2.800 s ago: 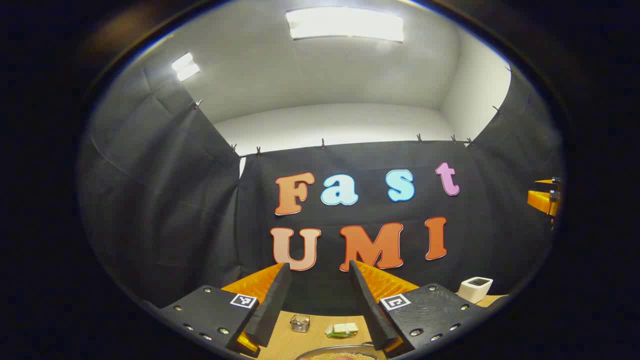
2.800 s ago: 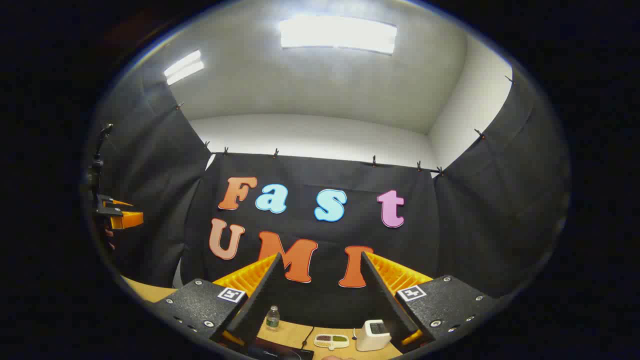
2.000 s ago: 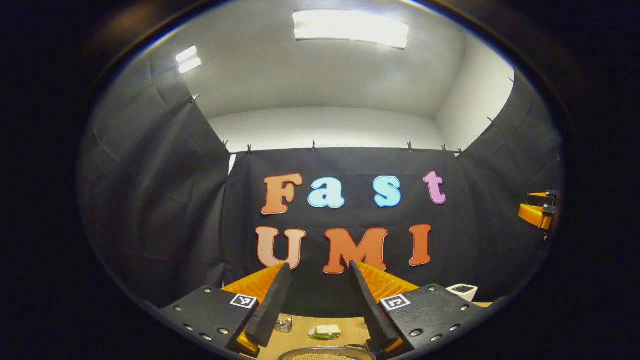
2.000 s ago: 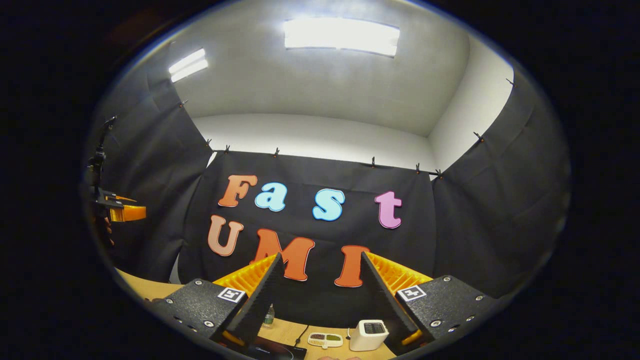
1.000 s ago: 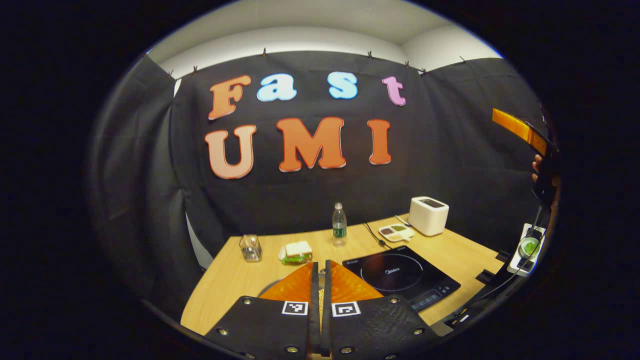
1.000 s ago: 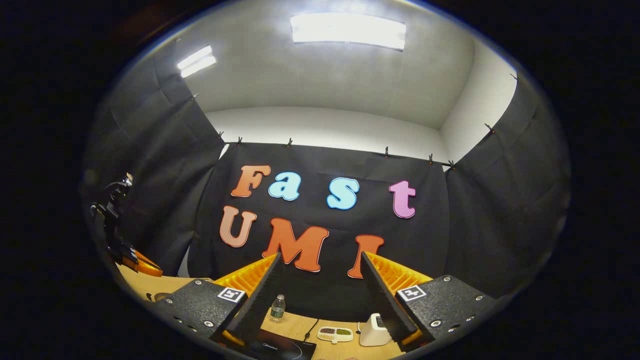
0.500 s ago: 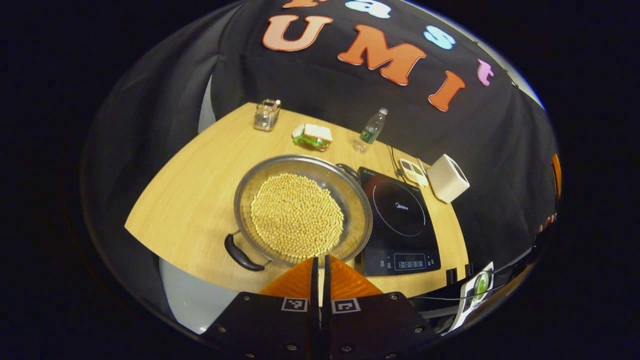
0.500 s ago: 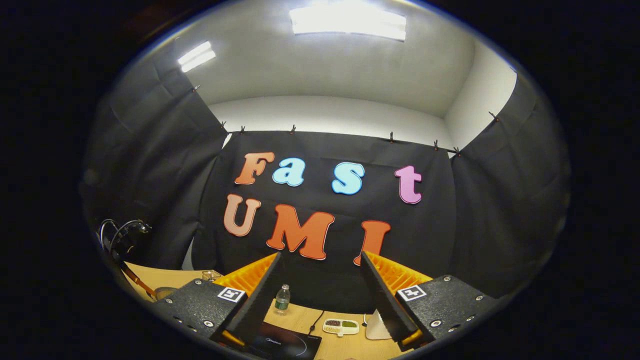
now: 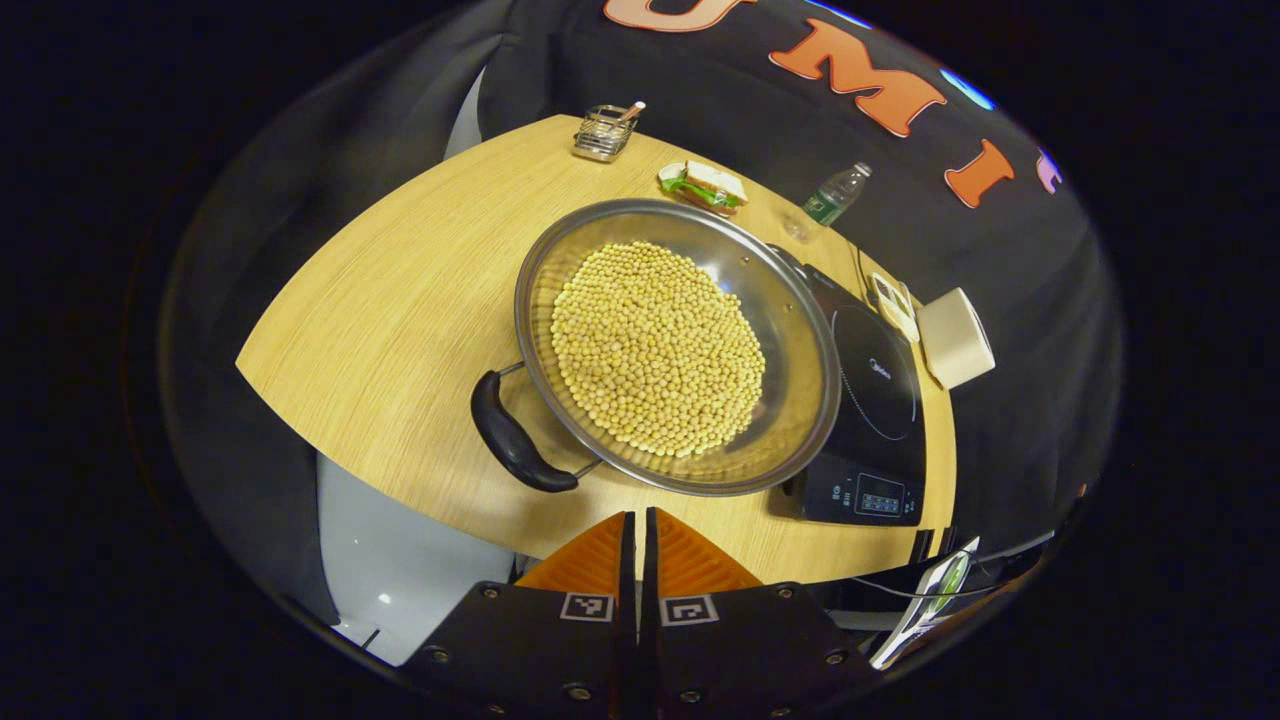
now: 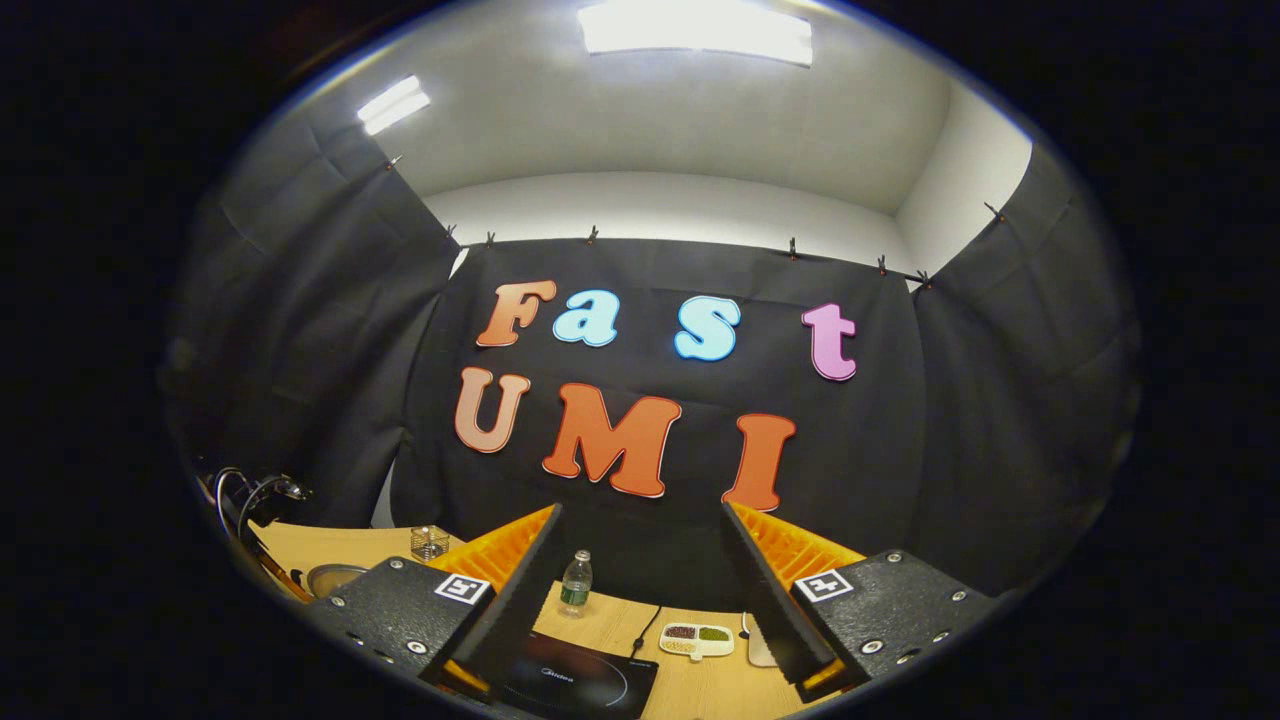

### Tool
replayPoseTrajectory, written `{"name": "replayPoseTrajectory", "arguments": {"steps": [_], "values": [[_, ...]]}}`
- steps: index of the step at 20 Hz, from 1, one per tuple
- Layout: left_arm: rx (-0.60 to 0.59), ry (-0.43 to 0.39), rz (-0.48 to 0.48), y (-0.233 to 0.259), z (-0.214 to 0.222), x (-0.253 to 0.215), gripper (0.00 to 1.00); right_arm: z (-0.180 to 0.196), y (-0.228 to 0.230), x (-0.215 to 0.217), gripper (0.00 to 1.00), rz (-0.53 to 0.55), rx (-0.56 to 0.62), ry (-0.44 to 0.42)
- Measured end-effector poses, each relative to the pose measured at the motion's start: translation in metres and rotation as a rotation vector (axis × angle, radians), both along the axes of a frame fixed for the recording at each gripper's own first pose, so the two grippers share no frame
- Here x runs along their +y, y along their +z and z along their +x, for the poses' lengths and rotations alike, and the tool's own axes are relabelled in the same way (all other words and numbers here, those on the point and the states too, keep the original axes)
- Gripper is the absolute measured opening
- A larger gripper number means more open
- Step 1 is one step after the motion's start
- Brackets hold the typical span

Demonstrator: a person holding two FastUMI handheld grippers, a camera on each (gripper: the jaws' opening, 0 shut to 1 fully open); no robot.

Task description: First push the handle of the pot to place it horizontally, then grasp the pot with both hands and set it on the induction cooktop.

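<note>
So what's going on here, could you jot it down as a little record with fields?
pot: wide steel pan of yellow beans on the wooden table, beside the induction cooktop
pot handle: black, pointing toward the near table edge
left gripper: shut, empty, above the near edge
right gripper: open, empty, raised
back of table: bottle, sandwich, glass holder

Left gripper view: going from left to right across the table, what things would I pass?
Black pot handle → wire holder → pot of beans → water bottle → induction cooktop → white toaster.
</note>
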State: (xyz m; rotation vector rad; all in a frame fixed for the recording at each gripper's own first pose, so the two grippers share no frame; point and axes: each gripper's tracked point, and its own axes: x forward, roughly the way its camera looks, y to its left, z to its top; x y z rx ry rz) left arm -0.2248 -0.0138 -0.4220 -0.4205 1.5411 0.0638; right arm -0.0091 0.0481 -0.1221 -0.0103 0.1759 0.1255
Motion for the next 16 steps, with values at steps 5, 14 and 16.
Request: {"name": "replayPoseTrajectory", "arguments": {"steps": [5, 14, 16], "values": [[0.058, 0.082, 0.022, -0.021, 0.0, 0.016, 0.02, -0.003, -0.012, 0.012, 0.95, -0.014, 0.007, 0.018], [0.082, 0.134, 0.039, -0.027, 0.01, 0.037, 0.02, -0.005, -0.043, 0.034, 0.95, -0.019, 0.052, 0.047], [0.08, 0.128, 0.055, -0.022, 0.017, 0.045, 0.01, -0.004, -0.054, 0.04, 0.95, -0.009, 0.077, 0.054]]}}
